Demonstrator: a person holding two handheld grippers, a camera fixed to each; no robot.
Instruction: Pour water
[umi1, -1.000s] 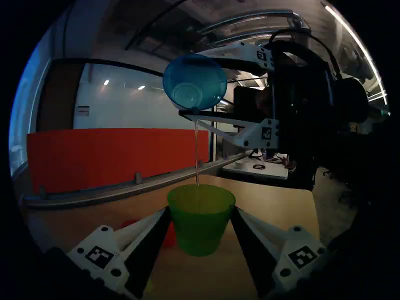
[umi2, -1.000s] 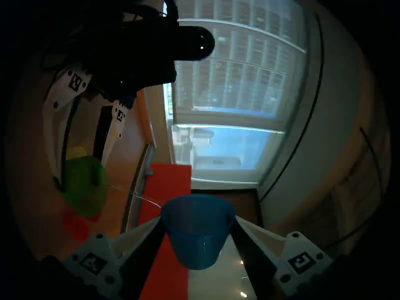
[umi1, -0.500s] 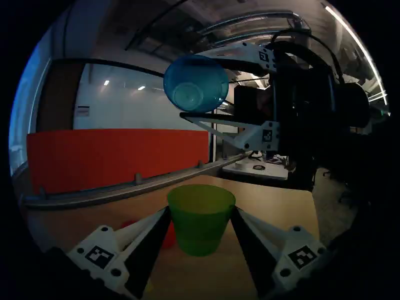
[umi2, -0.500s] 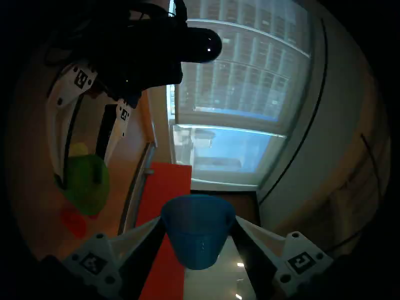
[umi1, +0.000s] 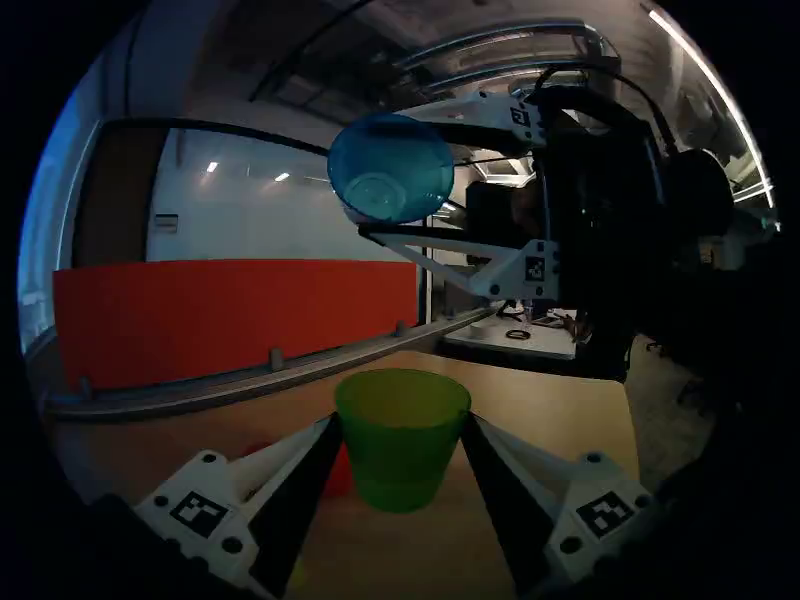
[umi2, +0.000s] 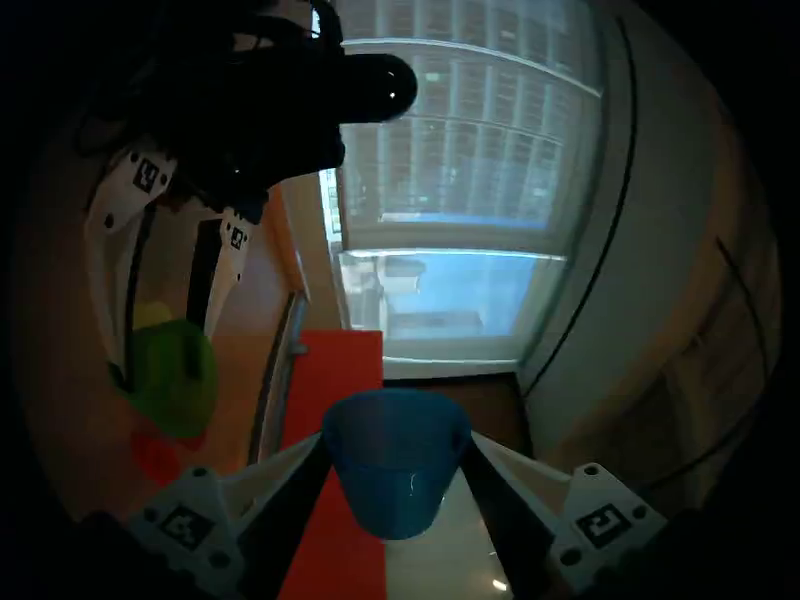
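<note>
The thin stream that ran 1 second ago has stopped, so your pour looks finished. Your right gripper (umi2: 396, 452) is clamped on the blue cup (umi2: 395, 485), which is tipped on its side above the green cup (umi1: 402, 445). Your left gripper (umi1: 402, 428) pinches that cup upright at the table (umi1: 560, 405).

Translucent plastic green cup (umi1: 402, 445), glossy blue cup (umi2: 396, 480), wood table (umi1: 560, 410)
</note>
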